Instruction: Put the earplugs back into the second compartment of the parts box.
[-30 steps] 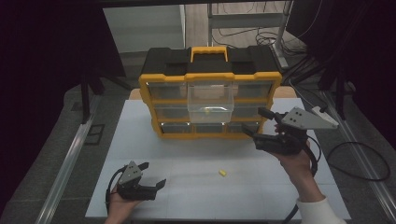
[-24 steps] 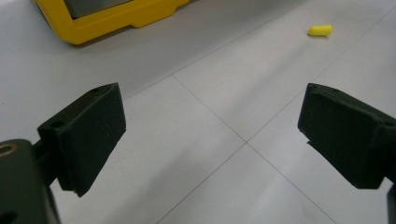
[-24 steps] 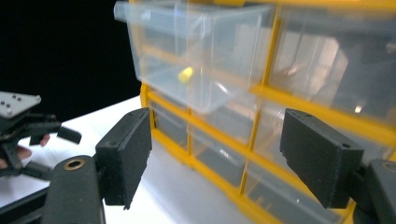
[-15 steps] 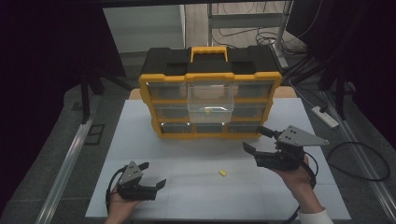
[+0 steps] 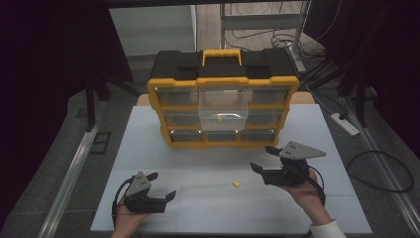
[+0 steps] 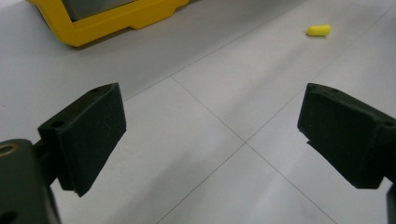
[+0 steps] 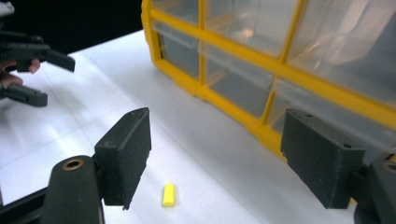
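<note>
**Line up on the yellow piece before you close**

Your right gripper (image 5: 267, 168) hovers with its jaws spread wide and nothing between them. The small yellow piece (image 5: 236, 184) lies on the white table (image 5: 148, 144), at about 8 o'clock from that gripper and at 6 o'clock from the yellow organizer (image 5: 223, 144), whose middle drawer (image 5: 223, 106) stands pulled out. Judging from this, the pickup comes next: come down with the piece centred between the jaws, then close gently. Your left gripper (image 5: 163, 196) rests low at 7 o'clock, jaws apart, empty.
</note>
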A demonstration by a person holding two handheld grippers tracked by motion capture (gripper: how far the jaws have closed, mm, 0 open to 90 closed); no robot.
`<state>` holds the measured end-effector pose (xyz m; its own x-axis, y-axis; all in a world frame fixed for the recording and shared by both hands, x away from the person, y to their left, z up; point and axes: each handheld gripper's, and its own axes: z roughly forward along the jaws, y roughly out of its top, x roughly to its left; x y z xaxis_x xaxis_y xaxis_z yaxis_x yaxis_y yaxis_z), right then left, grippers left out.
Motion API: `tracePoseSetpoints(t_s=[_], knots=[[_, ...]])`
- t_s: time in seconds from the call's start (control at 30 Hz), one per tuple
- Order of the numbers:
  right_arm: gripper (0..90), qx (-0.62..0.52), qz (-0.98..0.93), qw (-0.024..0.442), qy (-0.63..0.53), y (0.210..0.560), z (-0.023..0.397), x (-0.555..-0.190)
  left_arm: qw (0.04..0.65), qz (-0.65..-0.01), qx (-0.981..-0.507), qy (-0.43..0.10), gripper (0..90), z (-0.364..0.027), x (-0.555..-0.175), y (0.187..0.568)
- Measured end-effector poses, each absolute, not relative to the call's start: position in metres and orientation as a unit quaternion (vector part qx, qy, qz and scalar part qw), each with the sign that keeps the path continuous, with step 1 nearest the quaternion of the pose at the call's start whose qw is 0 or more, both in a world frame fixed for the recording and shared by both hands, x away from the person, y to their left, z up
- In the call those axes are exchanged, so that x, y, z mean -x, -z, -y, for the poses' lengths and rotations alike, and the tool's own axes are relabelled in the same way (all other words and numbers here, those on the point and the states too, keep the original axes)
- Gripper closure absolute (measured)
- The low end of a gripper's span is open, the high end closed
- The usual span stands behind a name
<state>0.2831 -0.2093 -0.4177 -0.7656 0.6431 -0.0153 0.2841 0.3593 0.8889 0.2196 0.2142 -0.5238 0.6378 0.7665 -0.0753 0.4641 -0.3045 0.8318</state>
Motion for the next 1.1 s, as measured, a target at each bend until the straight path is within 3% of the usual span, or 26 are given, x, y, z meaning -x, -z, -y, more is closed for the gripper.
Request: tracePoseSetpoints(t_s=[1.1], knots=[[23.6,-0.276,-0.874,0.12,-0.382,0.471,0.17,-0.296,0.439,-0.387,-0.792,-0.172,7.9,-0.214,-0.22,0.524]])
